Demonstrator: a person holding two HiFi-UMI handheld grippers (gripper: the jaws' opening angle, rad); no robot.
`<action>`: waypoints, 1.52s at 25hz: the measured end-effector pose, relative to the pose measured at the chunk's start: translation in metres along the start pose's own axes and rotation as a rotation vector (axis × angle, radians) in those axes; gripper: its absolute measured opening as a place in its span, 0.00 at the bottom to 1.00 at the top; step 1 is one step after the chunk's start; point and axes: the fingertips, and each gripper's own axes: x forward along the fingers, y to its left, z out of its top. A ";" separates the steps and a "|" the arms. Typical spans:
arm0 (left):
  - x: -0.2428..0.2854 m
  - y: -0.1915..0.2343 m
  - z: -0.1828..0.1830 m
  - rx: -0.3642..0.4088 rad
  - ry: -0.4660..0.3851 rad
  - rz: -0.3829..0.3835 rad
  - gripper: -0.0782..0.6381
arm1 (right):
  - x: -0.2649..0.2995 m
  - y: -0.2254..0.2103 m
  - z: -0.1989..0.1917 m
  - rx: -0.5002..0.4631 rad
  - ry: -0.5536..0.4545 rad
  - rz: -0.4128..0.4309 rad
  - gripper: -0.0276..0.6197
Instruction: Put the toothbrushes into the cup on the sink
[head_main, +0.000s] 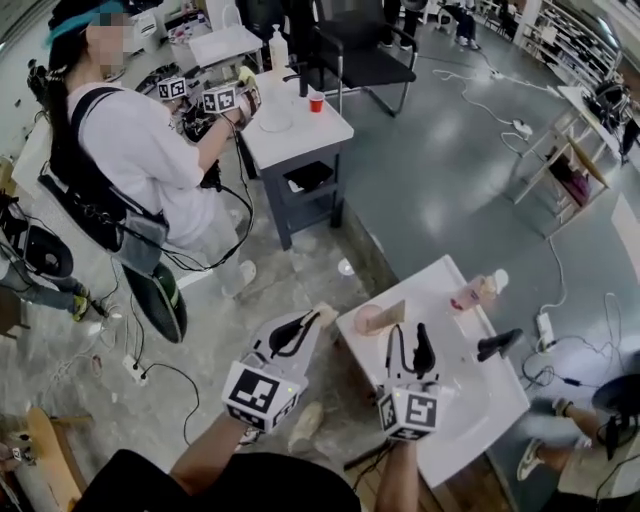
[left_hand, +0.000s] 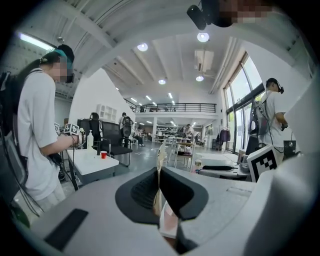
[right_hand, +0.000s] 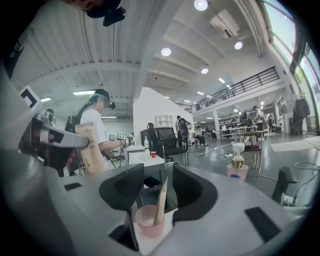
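On the corner of the white sink (head_main: 470, 400) stands a pink cup (head_main: 368, 319) with one tan toothbrush pack (head_main: 390, 314) leaning in it. My left gripper (head_main: 305, 323) hangs left of the sink, off its edge, and is shut on a second tan toothbrush pack (head_main: 325, 314). In the left gripper view that pack (left_hand: 160, 160) sticks up edge-on between the jaws of the left gripper (left_hand: 159, 177). My right gripper (head_main: 408, 345) is over the sink just right of the cup, open and empty. Seen from the right gripper (right_hand: 159, 185), the cup (right_hand: 148, 221) and its pack (right_hand: 161, 200) stand beyond the jaws.
A black faucet (head_main: 497, 344) and a pink soap bottle (head_main: 478, 291) are on the sink's far side. Another person (head_main: 130, 160) works with grippers at a white table (head_main: 300, 130) that bears a red cup (head_main: 316, 102). Cables and a skateboard (head_main: 160, 300) lie on the floor.
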 end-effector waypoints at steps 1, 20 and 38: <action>-0.003 -0.003 0.005 -0.001 -0.010 -0.005 0.12 | -0.006 0.000 0.007 -0.005 -0.009 -0.006 0.31; -0.053 -0.043 0.027 0.035 -0.082 -0.093 0.12 | -0.116 0.011 0.041 -0.062 -0.079 -0.123 0.08; -0.045 -0.055 0.043 0.052 -0.114 -0.103 0.12 | -0.121 0.002 0.041 -0.049 -0.077 -0.127 0.04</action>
